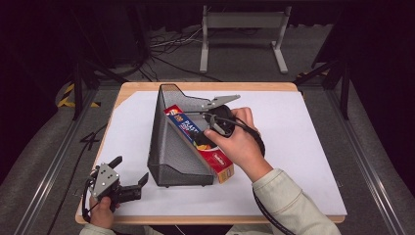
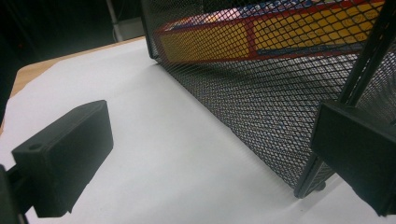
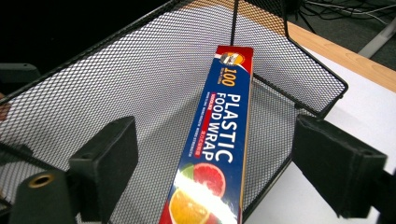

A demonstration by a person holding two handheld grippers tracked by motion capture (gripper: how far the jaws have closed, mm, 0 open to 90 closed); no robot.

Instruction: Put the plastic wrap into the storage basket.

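A black mesh file holder (image 1: 169, 147) stands mid-table. A blue plastic food wrap box (image 1: 188, 128) lies slanted inside it, its near end poking out over the holder's low front right edge. My right gripper (image 1: 209, 128) hovers over the box, held by a hand. In the right gripper view it (image 3: 219, 163) is open, and the box (image 3: 224, 135) runs between its jaws with a gap on each side. My left gripper (image 1: 131, 169) is open near the front left corner, empty. In the left gripper view it (image 2: 210, 154) faces the holder's mesh wall (image 2: 261, 102), with the box (image 2: 280, 37) visible through it.
A white sheet (image 1: 303, 147) covers the wooden table (image 1: 147, 87), bare to the right and left of the holder. Beyond the far edge, a white metal stand (image 1: 243, 29) and cables (image 1: 166, 44) are on the floor.
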